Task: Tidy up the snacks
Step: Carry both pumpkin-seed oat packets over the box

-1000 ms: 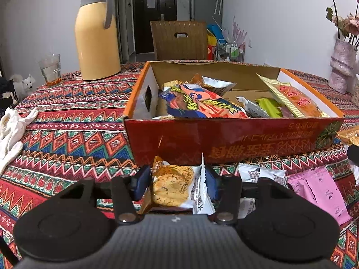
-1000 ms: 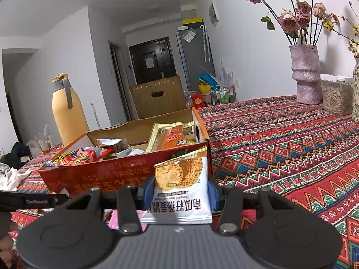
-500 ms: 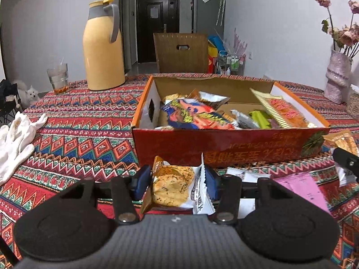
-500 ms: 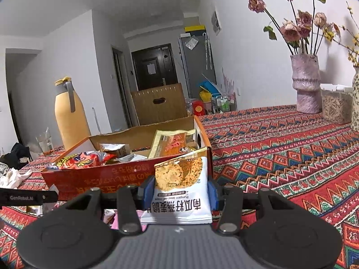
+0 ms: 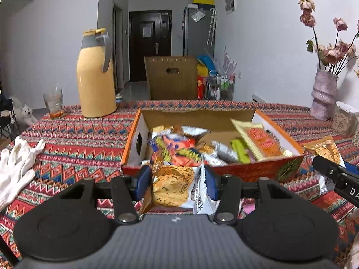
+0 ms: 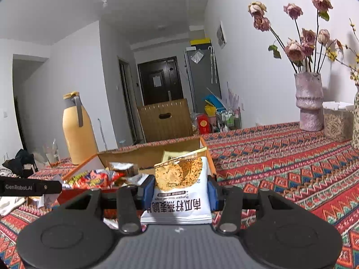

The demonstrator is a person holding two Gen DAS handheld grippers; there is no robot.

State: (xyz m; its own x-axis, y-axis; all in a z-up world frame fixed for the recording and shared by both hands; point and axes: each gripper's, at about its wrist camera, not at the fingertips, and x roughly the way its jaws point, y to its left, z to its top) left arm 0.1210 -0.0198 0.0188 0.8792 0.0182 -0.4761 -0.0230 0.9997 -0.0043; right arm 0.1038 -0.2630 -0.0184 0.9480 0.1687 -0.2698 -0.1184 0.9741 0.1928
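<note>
Raised since 1 second ago: left gripper [image 5: 176, 185] and right gripper [image 6: 179, 194], each clenched on 1 white-and-gold cracker packet [image 5: 172, 187]. Ahead, orange cardboard box [image 5: 246, 172] crowded; could snag its rim.

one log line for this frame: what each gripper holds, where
left hand-held gripper: shut on white oat-crisp packet | right hand-held gripper: shut on white pumpkin-seed crisp packet | both near open orange cardboard box

On the table [image 5: 74, 134] the open box [image 5: 258, 172] stands near the middle, full of snack packets [image 5: 179, 150]. Behind it to the left, near the far edge, stands the thermos jug [image 5: 94, 78], with a glass [image 5: 53, 103] to its left. A glove [image 5: 15, 168] lies at the left edge. The vase [image 5: 323, 96] stands at the far right corner.
</note>
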